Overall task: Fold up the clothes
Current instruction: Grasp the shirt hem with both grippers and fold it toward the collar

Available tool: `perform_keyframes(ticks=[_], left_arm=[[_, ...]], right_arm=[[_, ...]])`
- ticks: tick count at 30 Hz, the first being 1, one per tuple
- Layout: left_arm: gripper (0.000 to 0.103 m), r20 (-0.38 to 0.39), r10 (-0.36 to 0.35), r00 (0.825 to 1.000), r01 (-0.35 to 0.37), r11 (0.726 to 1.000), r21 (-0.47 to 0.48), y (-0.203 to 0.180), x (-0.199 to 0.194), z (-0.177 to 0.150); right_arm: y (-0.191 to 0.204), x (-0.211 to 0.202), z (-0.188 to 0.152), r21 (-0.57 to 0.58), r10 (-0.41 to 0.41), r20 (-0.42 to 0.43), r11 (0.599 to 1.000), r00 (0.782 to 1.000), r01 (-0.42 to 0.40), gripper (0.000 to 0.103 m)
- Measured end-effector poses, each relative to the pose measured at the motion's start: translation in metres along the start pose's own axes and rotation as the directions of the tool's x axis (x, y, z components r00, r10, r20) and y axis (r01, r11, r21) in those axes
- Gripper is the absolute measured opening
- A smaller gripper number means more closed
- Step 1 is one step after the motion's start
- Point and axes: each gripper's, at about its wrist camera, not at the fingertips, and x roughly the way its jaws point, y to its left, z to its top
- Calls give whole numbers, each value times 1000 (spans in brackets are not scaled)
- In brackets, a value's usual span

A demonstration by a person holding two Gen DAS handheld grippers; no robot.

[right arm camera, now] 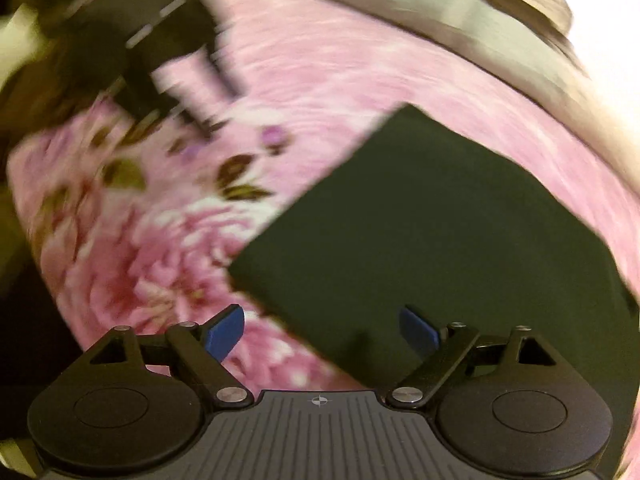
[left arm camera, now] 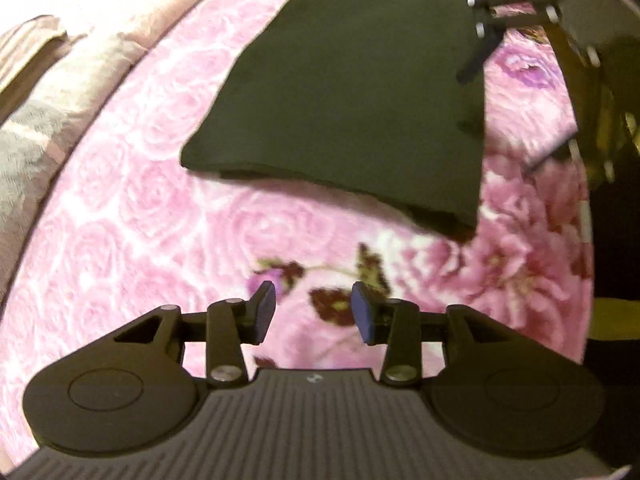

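Observation:
A dark folded garment (left arm camera: 348, 100) lies flat on a pink floral bedspread (left arm camera: 132, 248). My left gripper (left arm camera: 314, 312) hovers over bare bedspread on the near side of the garment, its jaws apart with nothing between them. My right gripper (left arm camera: 468, 100) shows at the garment's far right edge. In the right wrist view, which is blurred, the garment (right arm camera: 440, 240) fills the lower right. The right gripper (right arm camera: 322, 330) stands wide open above its near corner, and the blue pads (right arm camera: 224, 330) do not press the cloth. The left gripper (right arm camera: 160, 80) is a dark smear at the upper left.
Beige and striped pillows (left arm camera: 40, 132) line the bed's left side, and pale bedding (right arm camera: 480, 16) runs along the far edge. A person's dark sleeve (left arm camera: 616, 240) is at the right. Bedspread (right arm camera: 320, 80) lies bare around the garment.

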Motion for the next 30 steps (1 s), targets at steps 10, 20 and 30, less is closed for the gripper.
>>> perform_keyframes(ticks=[10, 20, 30], left_arm=[[81, 168, 135, 977, -189, 908, 373, -11, 49, 5], [57, 269, 115, 956, -274, 676, 684, 10, 107, 24], [5, 229, 41, 973, -203, 630, 750, 32, 101, 35]], right_arm=[[45, 67, -14, -338, -133, 29, 931, 991, 134, 22], [-1, 19, -14, -118, -135, 91, 982, 987, 145, 5], [-4, -5, -7, -13, -92, 104, 996, 990, 94, 3]])
